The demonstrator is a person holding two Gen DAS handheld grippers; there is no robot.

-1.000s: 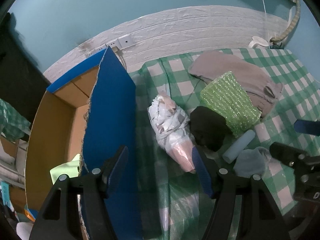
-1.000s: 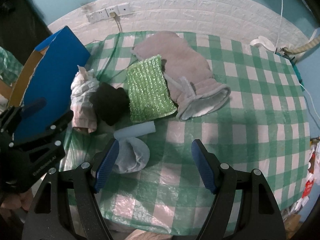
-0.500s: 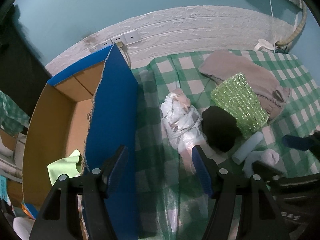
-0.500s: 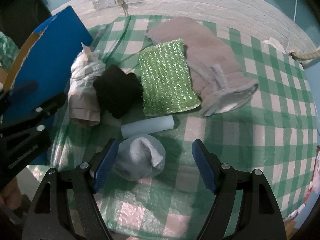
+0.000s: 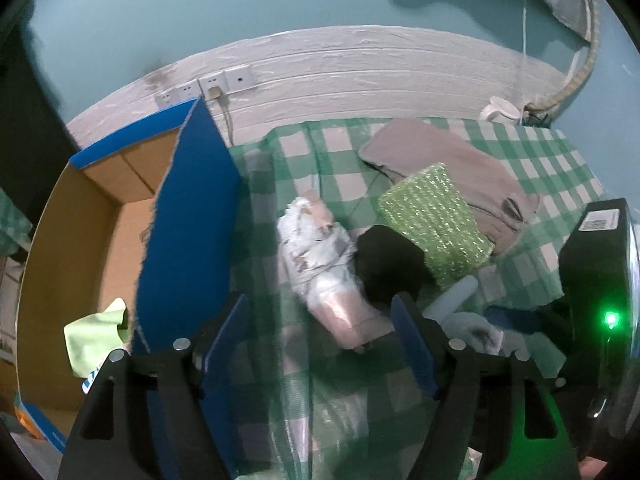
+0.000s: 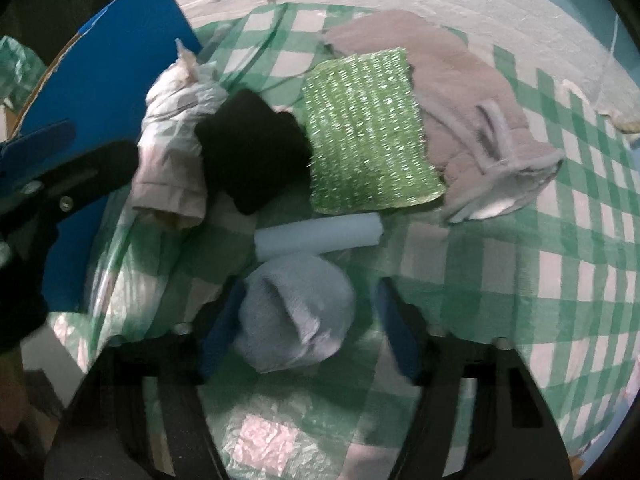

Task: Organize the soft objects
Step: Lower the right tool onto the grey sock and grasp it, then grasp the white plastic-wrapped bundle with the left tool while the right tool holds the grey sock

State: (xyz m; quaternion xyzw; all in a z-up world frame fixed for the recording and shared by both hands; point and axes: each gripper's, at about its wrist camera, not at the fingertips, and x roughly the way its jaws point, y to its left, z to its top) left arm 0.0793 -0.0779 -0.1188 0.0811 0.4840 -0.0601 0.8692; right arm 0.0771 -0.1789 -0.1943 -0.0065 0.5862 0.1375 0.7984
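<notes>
Soft things lie on the green checked cloth (image 6: 560, 264): a grey-blue sock ball (image 6: 296, 312), a pale blue foam roll (image 6: 320, 236), a black cloth (image 6: 252, 148), a green sparkly sponge cloth (image 6: 368, 128), a wrapped white-pink bundle (image 6: 172, 140) and a beige-grey garment (image 6: 472, 92). My right gripper (image 6: 308, 328) is open with its jaws on either side of the sock ball. My left gripper (image 5: 320, 344) is open and empty, above the cloth beside the bundle (image 5: 324, 264). A cardboard box (image 5: 80, 240) with a blue flap (image 5: 188, 216) holds a lime cloth (image 5: 96, 332).
The white brick-pattern wall with sockets (image 5: 224, 80) runs behind the table. The right gripper's black body (image 5: 592, 280) stands at the right in the left wrist view. A white object and cable (image 5: 500, 108) lie at the table's far right corner.
My right gripper has moved forward and down until its open jaws straddle the sock ball. My left gripper has shifted right and back a little, still open.
</notes>
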